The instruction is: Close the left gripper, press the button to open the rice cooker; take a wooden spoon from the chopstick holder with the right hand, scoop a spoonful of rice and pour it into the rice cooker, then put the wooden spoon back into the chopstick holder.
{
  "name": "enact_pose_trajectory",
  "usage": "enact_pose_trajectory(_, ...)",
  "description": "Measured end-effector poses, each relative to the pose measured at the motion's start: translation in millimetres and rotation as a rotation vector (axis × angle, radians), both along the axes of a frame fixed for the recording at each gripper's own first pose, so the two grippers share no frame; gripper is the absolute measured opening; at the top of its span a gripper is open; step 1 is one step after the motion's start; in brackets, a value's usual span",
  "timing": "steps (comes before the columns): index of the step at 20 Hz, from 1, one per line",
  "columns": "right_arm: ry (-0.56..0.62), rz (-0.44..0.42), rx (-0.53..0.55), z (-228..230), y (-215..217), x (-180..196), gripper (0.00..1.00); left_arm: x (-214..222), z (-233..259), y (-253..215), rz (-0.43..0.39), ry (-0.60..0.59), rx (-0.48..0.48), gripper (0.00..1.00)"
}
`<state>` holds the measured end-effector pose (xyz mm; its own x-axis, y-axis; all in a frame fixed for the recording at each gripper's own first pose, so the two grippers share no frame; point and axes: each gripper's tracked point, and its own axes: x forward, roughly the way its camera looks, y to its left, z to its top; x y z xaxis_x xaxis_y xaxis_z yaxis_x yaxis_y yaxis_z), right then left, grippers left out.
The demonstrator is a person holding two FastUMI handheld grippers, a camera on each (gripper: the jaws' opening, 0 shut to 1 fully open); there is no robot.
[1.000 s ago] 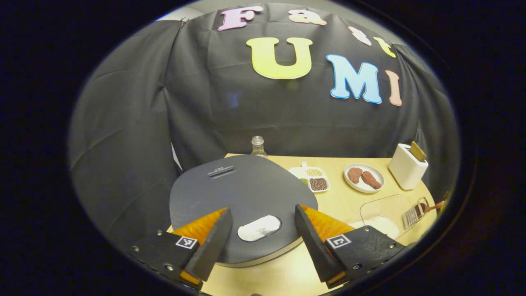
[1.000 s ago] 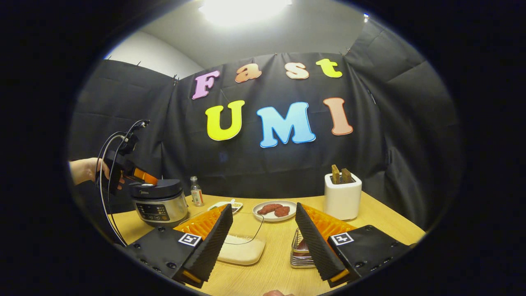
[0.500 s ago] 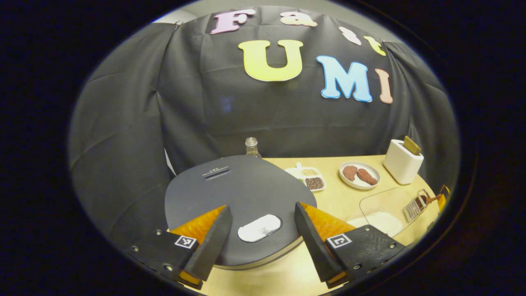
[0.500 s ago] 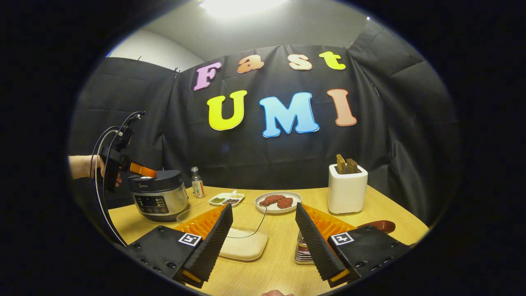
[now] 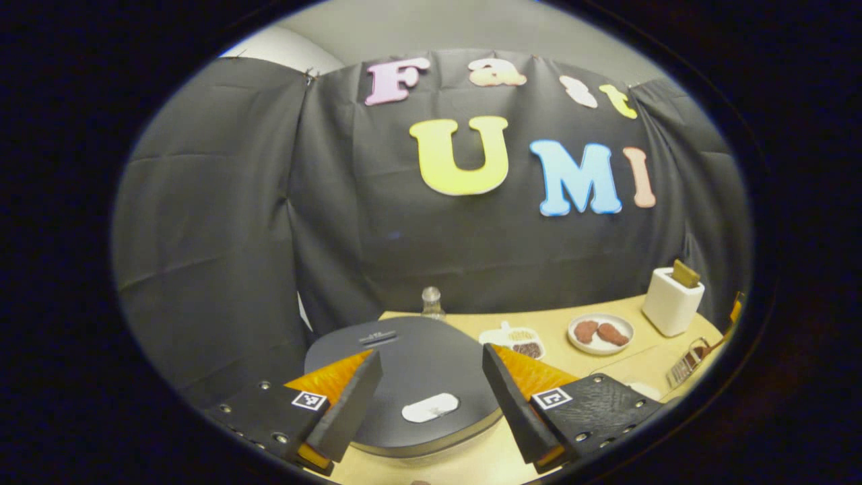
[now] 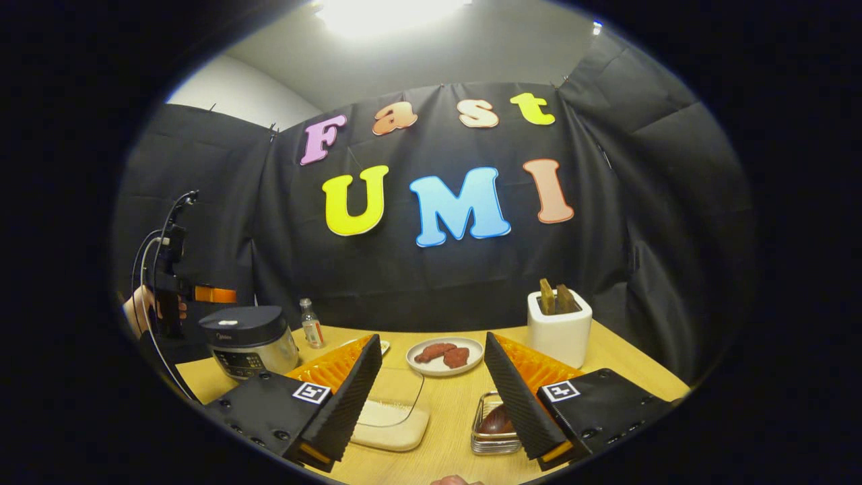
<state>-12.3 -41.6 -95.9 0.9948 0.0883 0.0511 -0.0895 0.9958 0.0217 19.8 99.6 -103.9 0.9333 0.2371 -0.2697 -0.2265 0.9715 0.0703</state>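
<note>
Rice cooker [image 5: 404, 377], rigid, lid shut, far left on the surface [image 6: 592, 364]: we hold the left tool [image 5: 427, 397] wide open and empty above its pale button [image 5: 429, 407] (a small, stiff target), right tool [image 6: 431, 397] likewise open, empty.

Probably a staged recording booth — black cloth wall [image 6: 202, 175], wooden table [image 6: 619, 370].

You are looking at a rice cooker [image 5: 404, 377] showing a dark grey lid with a pale white button [image 5: 430, 407], over a silver body in the right gripper view. The table [image 6: 606, 370] is showing light wood. The chopstick holder [image 6: 559, 333] is showing white, holding brown wooden handles. A white plate [image 6: 444, 356] is carrying reddish-brown pieces.
</note>
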Motion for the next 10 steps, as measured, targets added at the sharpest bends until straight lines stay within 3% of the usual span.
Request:
enact_pose_trajectory(4, -0.124, -0.054, -0.092, 60.7, 2.4, 5.9, 0.97, -22.0, 54.4, -18.7, -0.037, -0.147, 0.062, 0.93)
enact_pose_trajectory(7, -0.152, -0.038, -0.13, 87.0, 15.8, 8.7, 0.98, -37.3, 87.1, -50.8, -0.094, -0.237, 0.034, 0.93)
enact_pose_trajectory(8, -0.148, -0.035, -0.131, 87.7, 17.0, 9.8, 0.92, -45.1, 90.9, -60.1, -0.118, -0.25, 0.03, 0.93)
enact_pose_trajectory(10, -0.135, -0.046, -0.144, 87.3, 15.2, 9.5, 0.94, -53.5, 94.4, -76.3, -0.155, -0.264, 0.043, 0.94)
